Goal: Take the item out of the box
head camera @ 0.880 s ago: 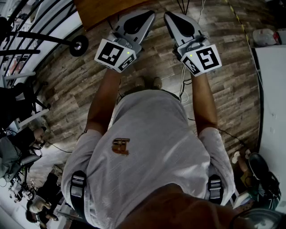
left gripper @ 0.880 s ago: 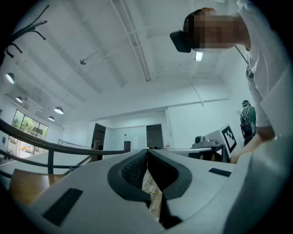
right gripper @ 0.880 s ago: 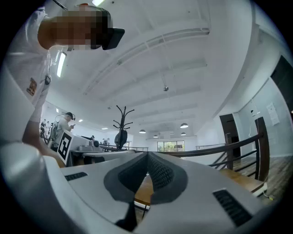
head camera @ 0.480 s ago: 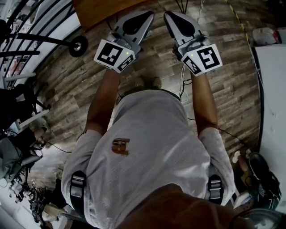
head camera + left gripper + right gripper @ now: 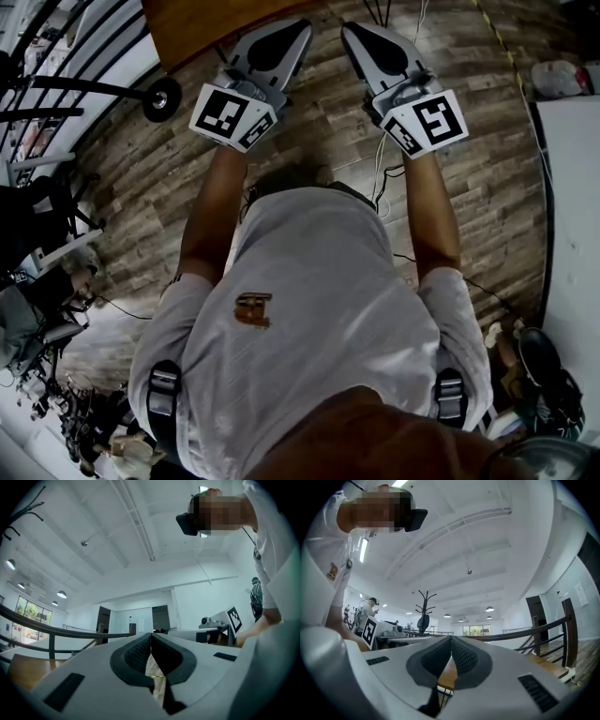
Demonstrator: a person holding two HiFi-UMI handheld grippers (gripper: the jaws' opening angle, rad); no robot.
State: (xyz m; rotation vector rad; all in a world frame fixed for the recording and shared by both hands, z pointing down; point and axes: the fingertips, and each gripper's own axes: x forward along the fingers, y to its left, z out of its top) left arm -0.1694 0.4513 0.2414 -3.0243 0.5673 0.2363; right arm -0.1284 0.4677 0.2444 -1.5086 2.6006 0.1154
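Observation:
No box or item shows in any view. In the head view I hold both grippers out in front of my body over the wood floor, tips pointing away. My left gripper (image 5: 302,28) reaches the near edge of a brown wooden table (image 5: 202,23). My right gripper (image 5: 349,30) is just beside it over the floor. In the left gripper view the left gripper (image 5: 150,635) has its dark pads (image 5: 136,654) closed tip to tip with nothing between. In the right gripper view the right gripper (image 5: 451,639) is likewise shut and empty. Both look up toward the ceiling.
A black wheeled stand (image 5: 161,97) sits left of the table. Cables (image 5: 382,183) trail on the floor by my feet. A white table (image 5: 574,197) runs along the right. Seated people and chairs (image 5: 42,309) are at the lower left. A coat rack (image 5: 423,606) and railing (image 5: 543,630) stand farther off.
Both grippers have drifted slightly forward and the left one a little left toward the table edge. More of the wooden table shows now. The jaws stay shut.

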